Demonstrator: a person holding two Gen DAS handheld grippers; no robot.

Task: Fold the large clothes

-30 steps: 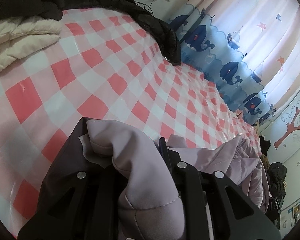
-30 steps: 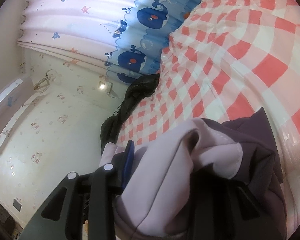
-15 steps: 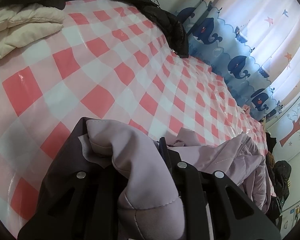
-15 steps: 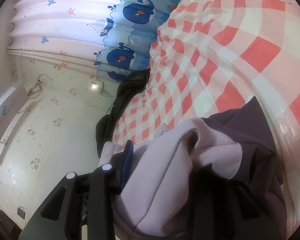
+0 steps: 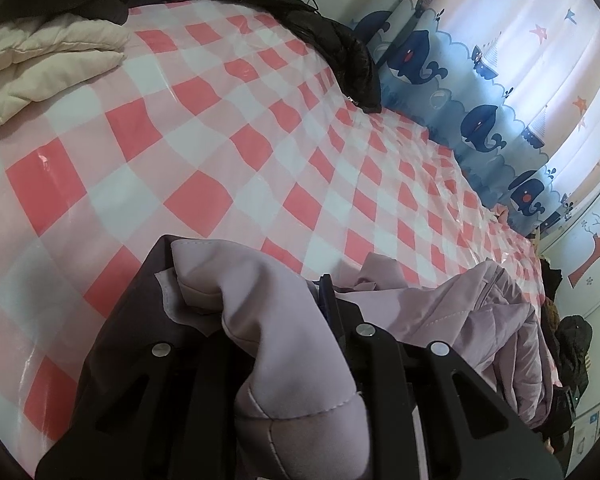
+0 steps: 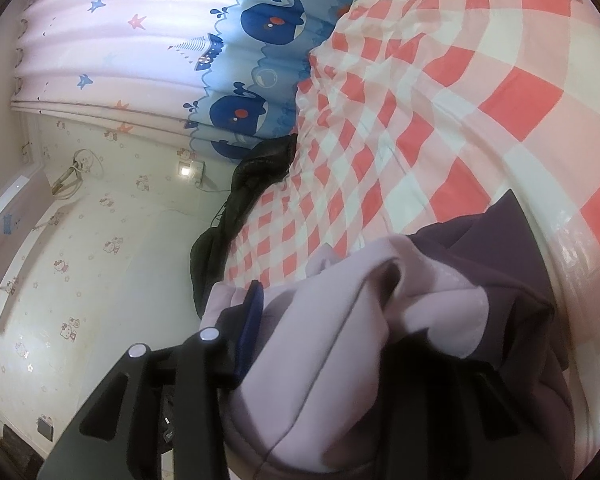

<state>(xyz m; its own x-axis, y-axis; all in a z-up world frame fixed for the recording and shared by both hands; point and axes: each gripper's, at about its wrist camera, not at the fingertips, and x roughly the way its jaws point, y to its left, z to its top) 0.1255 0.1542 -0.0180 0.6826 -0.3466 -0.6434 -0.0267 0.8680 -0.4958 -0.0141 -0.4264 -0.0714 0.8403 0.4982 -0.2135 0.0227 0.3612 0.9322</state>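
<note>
A lilac padded jacket [image 5: 440, 312] with a dark purple lining [image 5: 140, 320] hangs between my grippers above the checked bed. My left gripper [image 5: 260, 320] is shut on a bunched edge of the jacket, and the cloth covers the gap between its fingers. The rest of the jacket trails to the right onto the bed. My right gripper [image 6: 340, 320] is shut on another bunched edge of the same jacket [image 6: 332, 360], lilac outside, dark lining [image 6: 500, 264] on the right.
The bed has a glossy pink-and-white checked cover [image 5: 220, 140]. A cream quilt [image 5: 40, 64] and a black coat [image 5: 332, 52] lie at its far end. A whale-print curtain [image 5: 480, 100] hangs along the far side. The black coat [image 6: 252, 184] shows by the wall.
Both grippers keep their hold on the jacket. The left view has tilted a little toward the bed, and the right view has turned slightly, showing more of the checked cover.
</note>
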